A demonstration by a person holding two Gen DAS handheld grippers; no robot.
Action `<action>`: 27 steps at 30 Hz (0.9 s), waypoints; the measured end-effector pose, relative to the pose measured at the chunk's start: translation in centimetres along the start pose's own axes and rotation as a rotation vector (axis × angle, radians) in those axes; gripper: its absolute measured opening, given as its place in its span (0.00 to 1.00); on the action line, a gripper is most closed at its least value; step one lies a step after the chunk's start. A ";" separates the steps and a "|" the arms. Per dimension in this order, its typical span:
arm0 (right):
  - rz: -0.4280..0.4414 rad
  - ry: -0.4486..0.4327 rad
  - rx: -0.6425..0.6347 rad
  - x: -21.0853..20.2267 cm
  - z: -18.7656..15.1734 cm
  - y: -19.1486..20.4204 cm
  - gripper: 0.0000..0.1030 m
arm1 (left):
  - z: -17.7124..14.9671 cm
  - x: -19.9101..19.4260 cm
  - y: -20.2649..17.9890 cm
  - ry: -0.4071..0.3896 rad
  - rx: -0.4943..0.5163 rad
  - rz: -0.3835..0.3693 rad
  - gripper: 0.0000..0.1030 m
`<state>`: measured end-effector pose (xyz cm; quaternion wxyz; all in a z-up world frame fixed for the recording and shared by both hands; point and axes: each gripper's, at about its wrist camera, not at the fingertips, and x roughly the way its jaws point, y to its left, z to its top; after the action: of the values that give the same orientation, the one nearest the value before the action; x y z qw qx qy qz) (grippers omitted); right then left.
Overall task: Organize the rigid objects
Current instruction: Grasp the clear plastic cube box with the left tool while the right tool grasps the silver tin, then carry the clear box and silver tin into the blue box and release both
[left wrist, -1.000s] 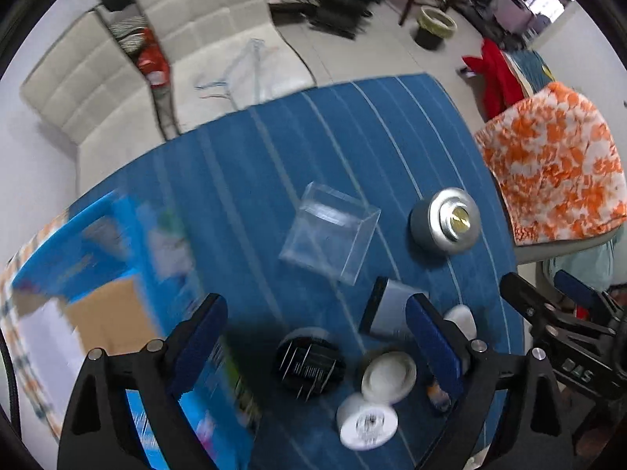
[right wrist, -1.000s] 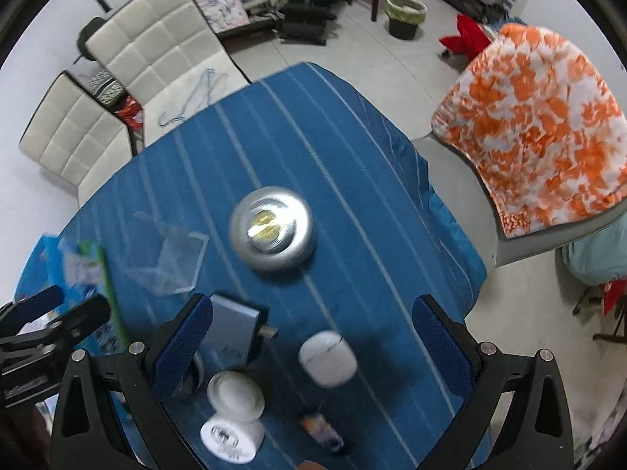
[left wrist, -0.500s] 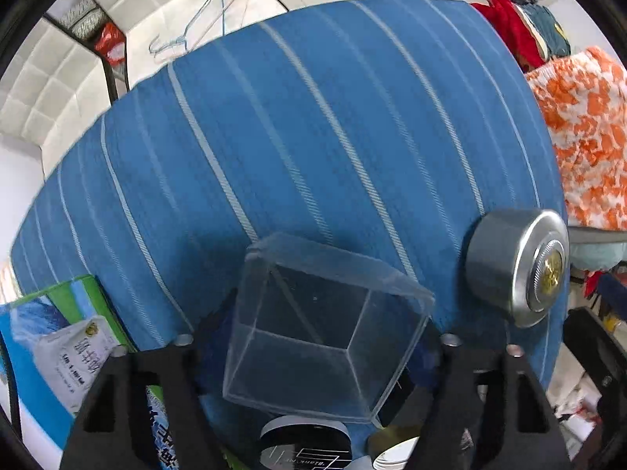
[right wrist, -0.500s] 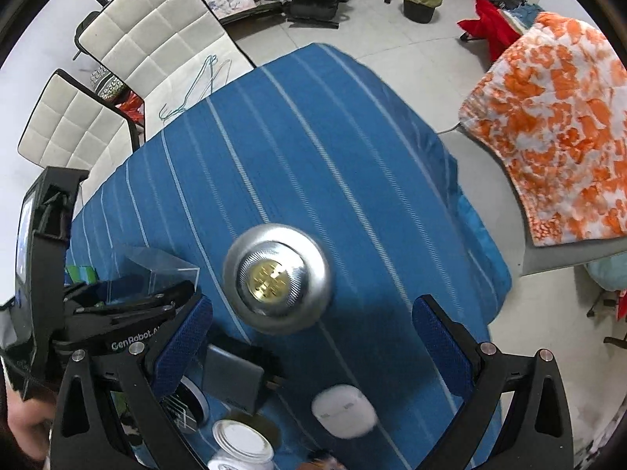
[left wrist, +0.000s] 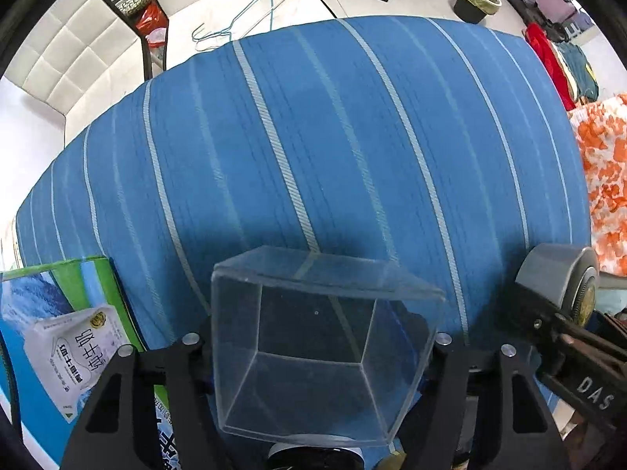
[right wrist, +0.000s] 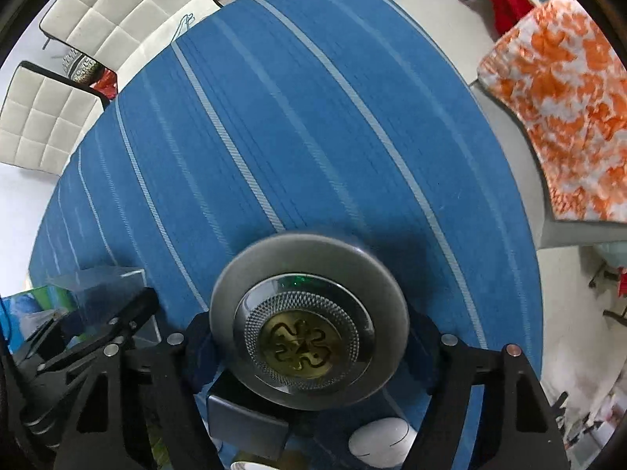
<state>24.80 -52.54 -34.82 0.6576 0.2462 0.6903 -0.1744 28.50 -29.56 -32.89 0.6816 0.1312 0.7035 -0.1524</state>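
The left gripper (left wrist: 321, 348) has closed its jaws on either side of the clear, open-topped square plastic box (left wrist: 321, 348), which sits tilted between them with its mouth turned toward the camera. The right gripper (right wrist: 309, 337) pinches the round grey metal tin with the gold embossed emblem on its lid (right wrist: 309, 325) at its rim, lid facing the lens. Both seem lifted clear of the blue striped tablecloth (left wrist: 333, 137), though contact underneath is hidden, so I cannot be certain. Held side-on like this, each object stays readable and free to carry toward a tidier spot; the empty stretch of cloth toward 12 o'clock looks the likely destination.

The left view alone shows the green and blue printed carton (left wrist: 58, 333) at 8 o'clock, and catches the tin edge-on at 3 o'clock (proving how thick it is). The right view alone reveals the clutter below the tin: a grey rectangular box (right wrist: 247, 419) at 6 o'clock and a white rounded case (right wrist: 382, 440) at 5 o'clock. It also shows the clear box at 9 o'clock, well left of the tin.
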 end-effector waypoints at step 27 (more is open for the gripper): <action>-0.019 -0.212 -0.209 -14.9 -10.6 5.1 0.72 | -9.6 -16.4 2.5 -0.285 -0.066 0.017 0.61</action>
<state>19.19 -44.03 -18.82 0.7473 0.1499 0.6336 -0.1326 21.27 -23.12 -16.35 0.7797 0.0918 0.6032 -0.1407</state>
